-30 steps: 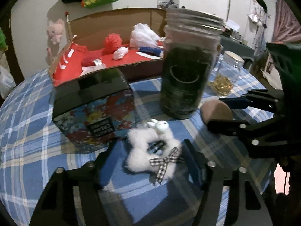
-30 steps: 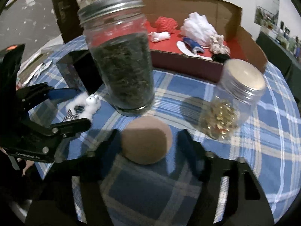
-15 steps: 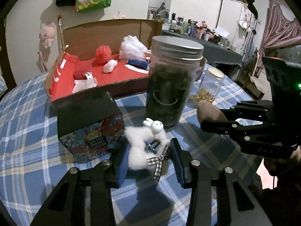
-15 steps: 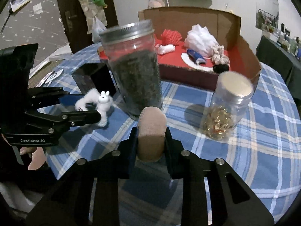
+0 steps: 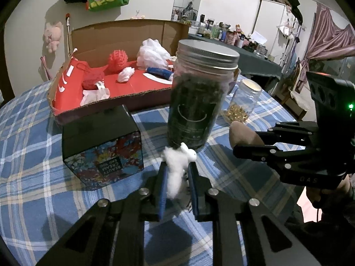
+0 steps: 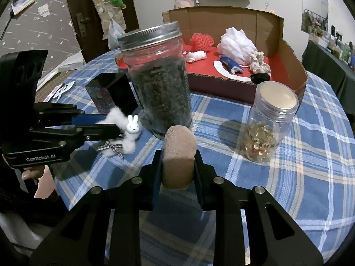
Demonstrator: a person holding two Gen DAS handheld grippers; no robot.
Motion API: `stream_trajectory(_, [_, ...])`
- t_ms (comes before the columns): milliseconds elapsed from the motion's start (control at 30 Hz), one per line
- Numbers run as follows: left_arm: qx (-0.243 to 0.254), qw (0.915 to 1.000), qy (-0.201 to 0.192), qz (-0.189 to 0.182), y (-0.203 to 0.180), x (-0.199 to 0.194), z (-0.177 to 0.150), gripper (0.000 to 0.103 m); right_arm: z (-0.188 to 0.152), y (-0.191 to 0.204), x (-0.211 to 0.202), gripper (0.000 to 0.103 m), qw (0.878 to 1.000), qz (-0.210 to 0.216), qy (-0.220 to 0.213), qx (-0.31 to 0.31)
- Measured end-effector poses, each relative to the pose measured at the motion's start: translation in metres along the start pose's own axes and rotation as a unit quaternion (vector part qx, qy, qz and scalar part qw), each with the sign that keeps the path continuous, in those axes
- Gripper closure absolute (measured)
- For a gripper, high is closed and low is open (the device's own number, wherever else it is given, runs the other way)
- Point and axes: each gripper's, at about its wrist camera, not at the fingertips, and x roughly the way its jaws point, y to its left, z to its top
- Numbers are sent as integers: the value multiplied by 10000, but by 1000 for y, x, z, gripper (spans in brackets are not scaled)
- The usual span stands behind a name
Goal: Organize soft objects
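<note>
Fluff first: in my left wrist view the left gripper pinches the white bunny scrunchie tight for lifting toward the cardboard box, while my right wrist view shows the right gripper squeezing the tan sponge flat, both clear of the 2 jars.

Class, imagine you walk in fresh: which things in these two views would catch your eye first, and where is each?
First, the tall jar of dark leaves at the centre of the checked table. In front, the right gripper squeezes a tan sponge, and the left gripper pinches a fluffy white rabbit hair tie. Behind lies a red-lined cardboard box of soft things.
</note>
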Motion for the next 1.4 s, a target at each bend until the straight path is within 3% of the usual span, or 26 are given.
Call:
stream_trajectory(133, [39,10000,40,78,2,0,-2,80,-1,-1,1,78,10000,7,30,23])
stream_trajectory(233, [111,9995,111,279,3,3,-8,69,-4,-2,2,78,10000,23,71,42])
stream_trajectory(433, [165,9988,40,455,9,0,-16,33,-11,-2,5,74,9997,-160,198,1])
stream_trajectory(467, [181,9988,24,449,9,-1,-17,30,-12,-2,6,67,9995,-203,228,-8])
stream_trajectory(500, [203,9988,15,441,8,-1,-17,28,-13,-2,7,49,9994,-246,245,-8])
stream_trajectory(533, [229,9988,23,442,8,-1,-17,28,-15,-2,7,42,9993,-283,224,-16])
stream_trajectory(667, [424,9974,34,589,2,1,-19,22,-17,-1,5,39,9993,-349,142,-36])
stream_trajectory(933, [574,9960,68,678,-4,10,-17,22,-17,-3,8,39,9991,-402,117,42])
stream_trajectory(1033, [644,9947,213,770,-6,19,-17,38,-18,-1,10,39,9992,-402,90,-17])
stream_trajectory(1100, [666,9952,182,698,-7,19,-18,47,-19,0,9,54,9993,-378,52,-42])
stream_trajectory(1167, [707,9950,173,679,-8,17,-18,49,-19,0,9,58,9993,-358,38,-24])
stream_trajectory(1200, [705,9951,172,674,-9,17,-18,50,-19,0,8,71,9995,-323,15,-26])
stream_trajectory(1400, [620,9968,41,496,-7,4,-15,53,-15,0,-1,75,9996,-219,-147,29])
